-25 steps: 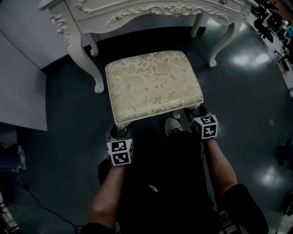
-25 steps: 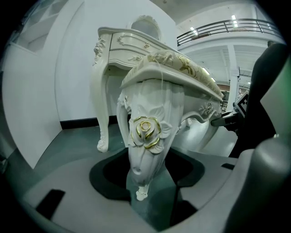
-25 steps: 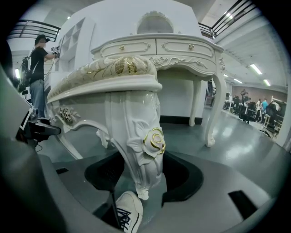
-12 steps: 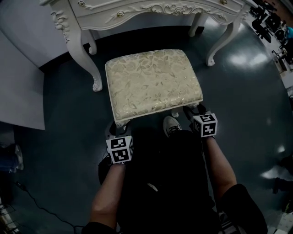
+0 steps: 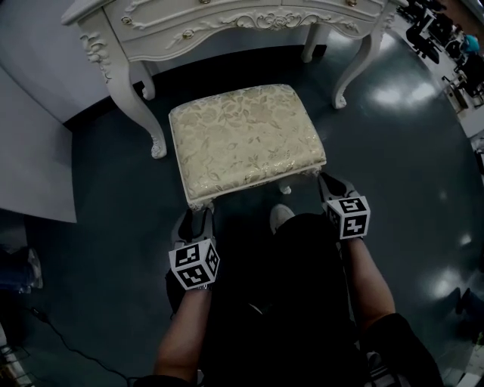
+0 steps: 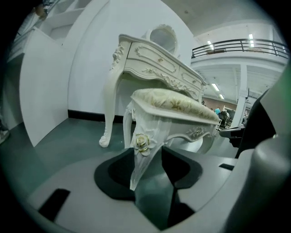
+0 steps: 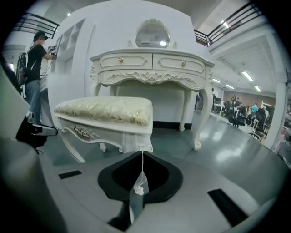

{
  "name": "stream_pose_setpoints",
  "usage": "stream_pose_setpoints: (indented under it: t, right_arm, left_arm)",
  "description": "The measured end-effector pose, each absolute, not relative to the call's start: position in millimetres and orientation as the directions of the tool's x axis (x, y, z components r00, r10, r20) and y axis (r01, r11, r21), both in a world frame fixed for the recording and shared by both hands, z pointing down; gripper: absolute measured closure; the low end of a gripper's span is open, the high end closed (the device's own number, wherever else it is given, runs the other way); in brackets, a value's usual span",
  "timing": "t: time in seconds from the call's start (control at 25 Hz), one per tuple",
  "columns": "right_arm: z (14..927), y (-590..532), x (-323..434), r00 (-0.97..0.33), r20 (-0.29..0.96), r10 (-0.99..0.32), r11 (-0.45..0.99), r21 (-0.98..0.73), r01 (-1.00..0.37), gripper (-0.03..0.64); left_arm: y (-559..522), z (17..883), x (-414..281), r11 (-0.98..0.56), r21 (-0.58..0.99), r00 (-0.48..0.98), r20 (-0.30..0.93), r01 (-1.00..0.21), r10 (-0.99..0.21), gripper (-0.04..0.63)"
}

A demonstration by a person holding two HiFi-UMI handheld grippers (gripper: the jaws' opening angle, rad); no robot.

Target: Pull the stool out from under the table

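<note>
Stool (image 5: pixel 246 140) stands mid-floor, its far edge just short of the table (image 5: pixel 227 19) at 12 o'clock. By my reading it is mostly out. Left gripper (image 5: pixel 195 219) is at the stool's 7 o'clock corner. Its jaws are apart and have just been closing a little, with the near-left leg (image 6: pixel 142 150) between them and a gap on one side, so no clamp. Right gripper (image 5: pixel 330 185) is at the 4 o'clock corner. Its jaws have just come together on nothing, and the near-right leg (image 7: pixel 136 143) stands beyond the tips. Risk: a further pull from the left side alone would likely swivel the stool, and its far corner could knock the table leg (image 5: pixel 134 106) at 10 o'clock. The carved, tapering leg could also slip from a loose hold. Obstacle: the person's shoe (image 5: pixel 281 218) sits at 6 o'clock, just behind the seat, in the pull path. Surroundings: white panel (image 5: pixel 30 166) at 9 o'clock, cable (image 5: pixel 68 344) at 8 o'clock, chairs (image 5: pixel 427 23) far off at 1 o'clock, all well apart.
</note>
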State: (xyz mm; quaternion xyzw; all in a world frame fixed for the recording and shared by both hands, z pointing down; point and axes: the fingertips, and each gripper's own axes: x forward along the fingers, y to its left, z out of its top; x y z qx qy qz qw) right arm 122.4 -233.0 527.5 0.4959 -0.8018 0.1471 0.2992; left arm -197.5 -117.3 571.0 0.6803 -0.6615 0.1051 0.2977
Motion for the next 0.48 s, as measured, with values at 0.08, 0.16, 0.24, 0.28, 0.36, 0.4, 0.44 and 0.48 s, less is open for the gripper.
stream_pose_setpoints:
  t: [0.08,0.16,0.24,0.28,0.36,0.4,0.44,0.48]
  right_arm:
    - [509.0,-224.6,123.8,-0.344,0.615,-0.709,0.470,0.050,-0.881,0.588]
    - [490.8,-226.6,115.3,-0.391,0.581,-0.714,0.506,0.042,-0.862,0.589]
    - [476.1,-240.3,96.8,-0.446,0.534,-0.719,0.556,0.056,-0.829,0.589]
    - [472.3,-243.4,88.3,-0.470,0.521,-0.713,0.579,0.060,-0.813,0.589]
    - [464.3,-246.9,75.3,-0.508,0.499,-0.702,0.612,0.057,-0.789,0.589]
    - [458.6,-249.9,69.0,-0.527,0.486,-0.697,0.623,0.047,-0.781,0.589]
    - [452.3,-253.3,62.1,-0.548,0.475,-0.688,0.636,0.031,-0.771,0.589]
    - [445.8,-256.6,54.6,-0.571,0.468,-0.674,0.651,0.012,-0.759,0.589]
  left_arm:
    - [-104.8,549.5,-200.1,0.047,0.243,0.086,0.512,-0.969,-0.855,0.495]
    - [-99.2,523.9,-205.9,0.039,0.185,0.049,0.450,-0.982,-0.892,0.588]
    - [-105.2,500.6,-210.1,0.033,0.112,0.014,0.390,-0.993,-0.921,0.588]
    - [-105.3,492.6,-208.3,0.030,0.086,0.005,0.377,-0.996,-0.926,0.588]
    - [-105.8,478.0,-200.1,0.015,0.040,0.001,0.362,-0.999,-0.932,0.588]
    - [-108.5,470.8,-195.7,0.005,0.017,0.001,0.355,-1.000,-0.935,0.588]
    - [-112.5,464.2,-191.2,-0.003,0.000,0.003,0.350,-1.000,-0.937,0.588]
    - [-116.8,458.0,-186.6,-0.009,-0.010,0.005,0.346,-1.000,-0.938,0.588]
